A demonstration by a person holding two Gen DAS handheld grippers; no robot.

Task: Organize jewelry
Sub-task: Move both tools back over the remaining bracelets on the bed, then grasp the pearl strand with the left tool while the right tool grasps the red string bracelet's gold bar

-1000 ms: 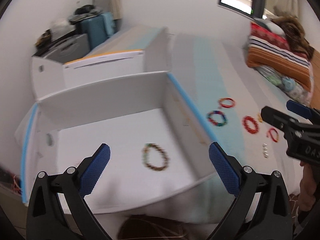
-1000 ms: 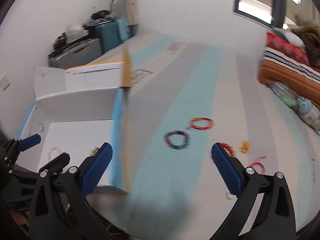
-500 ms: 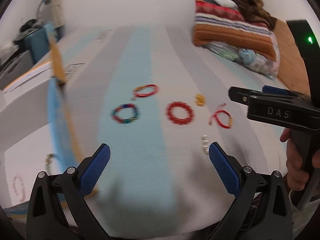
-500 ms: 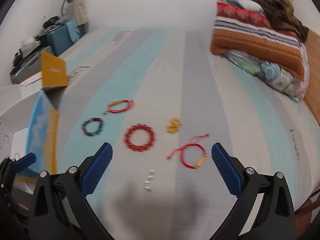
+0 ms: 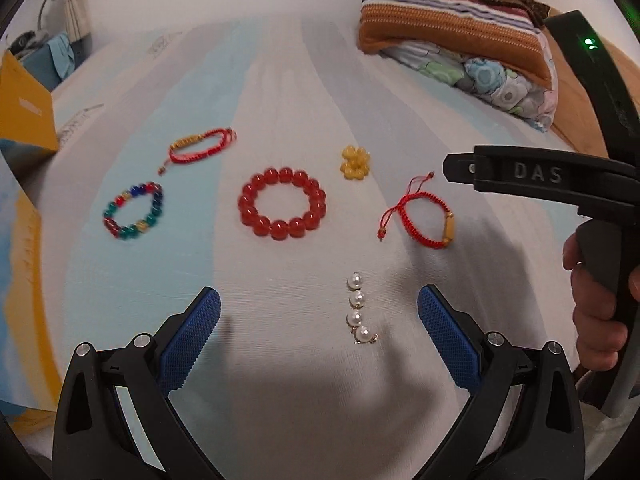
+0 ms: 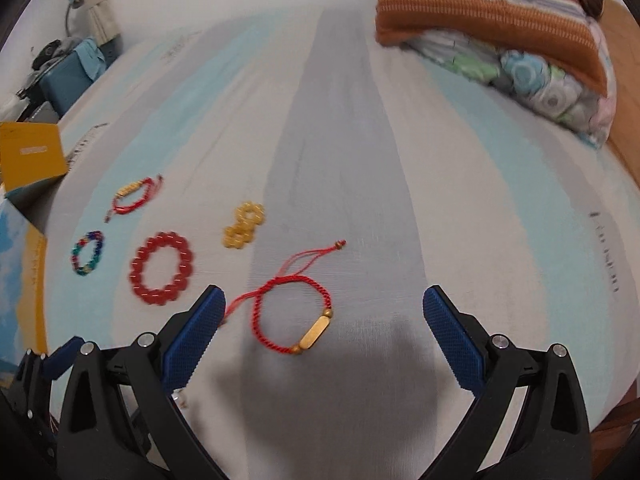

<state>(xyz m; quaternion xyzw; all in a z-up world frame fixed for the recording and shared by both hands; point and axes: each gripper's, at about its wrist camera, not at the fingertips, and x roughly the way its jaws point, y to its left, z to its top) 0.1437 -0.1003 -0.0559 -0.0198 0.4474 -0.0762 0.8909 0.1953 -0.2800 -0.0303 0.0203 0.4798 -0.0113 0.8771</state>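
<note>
Left wrist view: the left gripper point(image 5: 319, 322) is hovering spread wide and empty, a short string of white pearls point(image 5: 359, 315) lying between its blue pads on the striped bedsheet point(image 5: 280, 80), seen only here.

Right wrist view: the right gripper point(image 6: 323, 326), likewise wide and empty, is framing a red cord bracelet with a gold tube bead point(image 6: 294, 316).

Striped bedsheet point(image 5: 280, 100) in pale blue, grey and white, and around the glossy red bead bracelet point(image 5: 282, 203) sit a multicoloured bead bracelet point(image 5: 134, 211) beside it, yellow beads point(image 5: 355, 162), white pearls point(image 5: 359, 307), and a red-and-gold cord bracelet point(image 6: 294, 314).
</note>
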